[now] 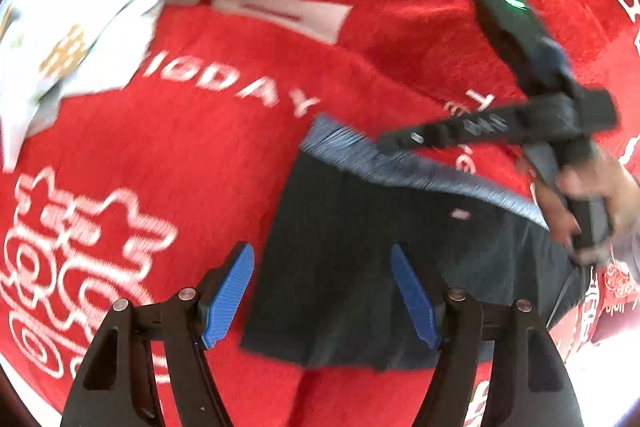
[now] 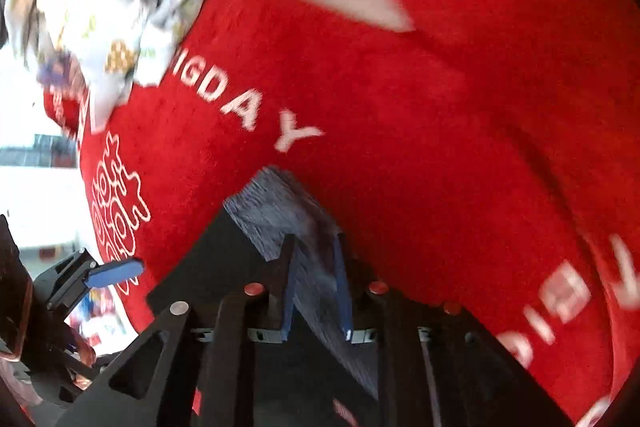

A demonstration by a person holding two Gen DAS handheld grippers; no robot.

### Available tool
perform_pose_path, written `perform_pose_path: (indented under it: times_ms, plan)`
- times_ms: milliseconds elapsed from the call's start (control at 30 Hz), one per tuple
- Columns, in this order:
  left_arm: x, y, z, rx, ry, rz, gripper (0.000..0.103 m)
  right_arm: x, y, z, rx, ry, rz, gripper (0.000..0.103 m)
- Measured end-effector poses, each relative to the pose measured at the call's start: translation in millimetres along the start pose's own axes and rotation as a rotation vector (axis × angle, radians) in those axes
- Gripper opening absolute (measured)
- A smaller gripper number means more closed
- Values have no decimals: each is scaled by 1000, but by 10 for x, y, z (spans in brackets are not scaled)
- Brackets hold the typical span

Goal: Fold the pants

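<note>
Blue pads of the left tongs [image 1: 322,297] stand wide apart above the near edge of the pants [image 1: 360,267], with nothing pressed between them. These dark pants lie flat, already doubled into a compact shape, on a red blanket [image 1: 224,155], and their grey ribbed waistband [image 1: 400,163] runs along the far edge. On this waistband the right tongs [image 2: 316,287] are narrow, and the two pads pinch the grey band between them. In the left wrist view a hand [image 1: 588,203] holds the black body of the right tongs at the right side. White letters and white ornaments are printed on the red blanket, and a large white pattern covers its far part. At the far left corner a crumpled white cloth with small flowers [image 1: 60,39] lies on the blanket. Beyond the blanket's left edge the right wrist view shows only a bright, overexposed area.
</note>
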State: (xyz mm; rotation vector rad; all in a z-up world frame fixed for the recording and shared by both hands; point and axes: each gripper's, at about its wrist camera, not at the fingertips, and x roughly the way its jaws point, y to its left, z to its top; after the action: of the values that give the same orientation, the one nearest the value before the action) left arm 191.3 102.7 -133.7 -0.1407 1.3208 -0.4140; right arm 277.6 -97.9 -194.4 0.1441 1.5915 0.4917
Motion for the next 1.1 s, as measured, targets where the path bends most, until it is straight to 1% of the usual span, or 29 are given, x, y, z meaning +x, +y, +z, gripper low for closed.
perform_pose_path:
  times_ms: [33, 100, 167, 200, 233, 300, 367, 400, 467, 500, 533, 567, 600, 667, 700, 733, 767, 800, 833, 900, 933, 967, 1033, 1100]
  plan:
    - [45, -61, 55, 6, 5, -1, 73, -173, -76, -131, 39, -34, 9, 20]
    - [167, -239, 148, 16, 14, 8, 73, -378, -192, -331, 95, -67, 48, 20]
    - [331, -397, 251, 24, 21, 11, 73, -525, -357, -605, 161, -73, 89, 20]
    - [455, -468, 285, 24, 25, 32, 73, -522, -435, -718, 186, -64, 92, 20]
    - [583, -515, 314, 22, 33, 62, 73, -491, -495, -796, 200, -58, 77, 20]
    - [787, -542, 357, 19, 52, 129, 73, -467, -687, -937, 236, -73, 10, 20]
    - [797, -626, 382, 30, 15, 172, 75, -493, -947, -1100, 318, -123, -72, 19]
    - [792, -671, 396, 54, 21, 201, 75, -566, -1091, -1182, 371, -162, -80, 20]
    - [739, -707, 405, 66, 34, 232, 75, -757, -1339, -1380, 473, -208, -102, 22]
    - [671, -726, 397, 67, 41, 225, 75, -823, -1400, -1479, 497, -229, -74, 23]
    - [627, -758, 397, 71, 41, 218, 75, -970, -1494, -1679, 537, -262, 7, 24]
    - [518, -830, 354, 86, 36, 203, 75, -1051, -1528, -1790, 557, -275, 50, 29]
    - [458, -879, 317, 96, 37, 192, 75, -1155, -1562, -1995, 586, -289, 109, 38]
    - [326, -1079, 175, 120, 51, 145, 75, -1311, -1558, -2459, 643, -313, 205, 48]
    - [292, -1201, 75, 131, 65, 122, 75, -1340, -1538, -2620, 665, -317, 237, 48]
    - [287, -1277, 2, 138, 76, 111, 75, -1338, -1511, -2920, 715, -311, 294, 48]
    - [299, -1394, -107, 151, 95, 98, 75, -1295, -1485, -3131, 760, -304, 338, 48]
    - [329, -1470, -192, 160, 108, 93, 75, -1253, -1465, -3274, 791, -300, 369, 48]
    - [397, -1535, -278, 164, 127, 92, 75, -1172, -1443, -3527, 851, -295, 416, 48]
    - [555, -1554, -428, 135, 175, 95, 75, -1049, -1416, -3774, 916, -291, 445, 48]
    - [585, -1539, -500, 118, 163, 108, 75, -958, -1419, -3910, 956, -289, 449, 48]
    - [564, -1546, -537, 130, 137, 115, 75, -890, -1423, -3951, 977, -295, 462, 50]
    - [556, -1576, -587, 162, 147, 133, 75, -820, -1484, -4065, 1021, -342, 524, 50]
    - [552, -1572, -585, 174, 154, 135, 75, -778, -1519, -4077, 1026, -374, 546, 50]
